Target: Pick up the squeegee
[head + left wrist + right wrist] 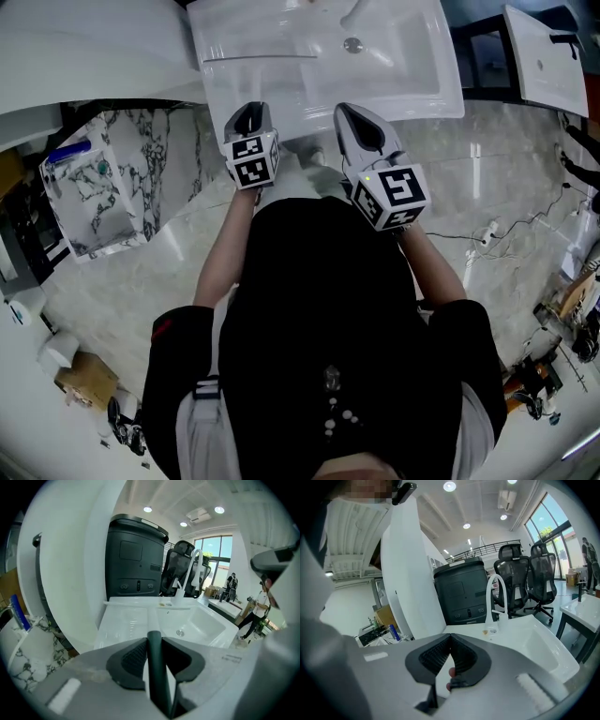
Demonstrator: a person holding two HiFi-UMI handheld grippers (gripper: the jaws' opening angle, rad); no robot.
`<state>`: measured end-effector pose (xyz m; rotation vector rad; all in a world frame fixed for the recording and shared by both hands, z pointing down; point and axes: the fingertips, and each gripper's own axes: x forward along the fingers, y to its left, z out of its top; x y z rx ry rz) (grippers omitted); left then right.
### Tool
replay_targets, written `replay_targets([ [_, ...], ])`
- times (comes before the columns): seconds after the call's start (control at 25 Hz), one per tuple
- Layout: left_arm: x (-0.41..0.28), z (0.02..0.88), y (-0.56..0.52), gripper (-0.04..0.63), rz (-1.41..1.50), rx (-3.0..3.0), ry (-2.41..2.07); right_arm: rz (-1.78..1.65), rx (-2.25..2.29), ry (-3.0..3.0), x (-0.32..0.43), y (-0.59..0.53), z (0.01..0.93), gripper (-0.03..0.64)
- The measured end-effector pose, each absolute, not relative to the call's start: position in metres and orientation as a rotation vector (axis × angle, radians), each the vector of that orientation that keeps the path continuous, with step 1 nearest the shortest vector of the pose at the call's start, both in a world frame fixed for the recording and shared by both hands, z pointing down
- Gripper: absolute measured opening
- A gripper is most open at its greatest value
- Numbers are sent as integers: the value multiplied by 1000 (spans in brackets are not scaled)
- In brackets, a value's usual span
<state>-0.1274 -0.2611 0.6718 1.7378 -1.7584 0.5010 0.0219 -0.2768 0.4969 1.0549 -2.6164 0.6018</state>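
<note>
Nearest, across the bottom half of the head view: the wearer's black top (pixel 328 309), with both forearms reaching up the frame. At their ends, the left marker cube (pixel 251 159) just left of centre and the right marker cube (pixel 394 195) just right of centre. Just beyond, the left gripper (pixel 249 107) and the right gripper (pixel 349 112), side by side but apart, held over the front edge of a white sink (pixel 281 56) at top centre.

Along the left gripper's own jaws: clenched on the squeegee (pixel 158 672), a slim dark handle running up the lower middle of the frame. Pinched from both sides by the ribbed pads, its end about level with the jaw tips. Rest of the squeegee out of sight.

Along the right gripper's jaws: tips pressed together, nothing held between them.

Farther out: the drain (pixel 352 44) in the basin, and a curved white faucet (pixel 194 569) at the sink's back edge. On the pale marble floor (pixel 487 178), a marble-patterned box (pixel 94 202) at mid left and loose cables (pixel 511 230) at the right. A second white basin (pixel 544 56) in the upper right corner.

Farthest, in the gripper views: a tall dark cabinet (pixel 133 559) behind the sink, black office chairs (pixel 520 573) to its right, bright windows (pixel 548 522) at upper right, and round ceiling lights (pixel 449 486) along the top.
</note>
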Motion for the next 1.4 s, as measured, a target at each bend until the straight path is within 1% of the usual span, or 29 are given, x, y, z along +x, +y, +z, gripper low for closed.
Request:
replay_targets([
  [0.8,-122,543,-224,106,287,1806,-2024,444,952,-2805,27,-257,445,3],
  [1.4,-119,440,-236,106,188,1998,-2163,318,994,-2915,27,-264,389,3],
])
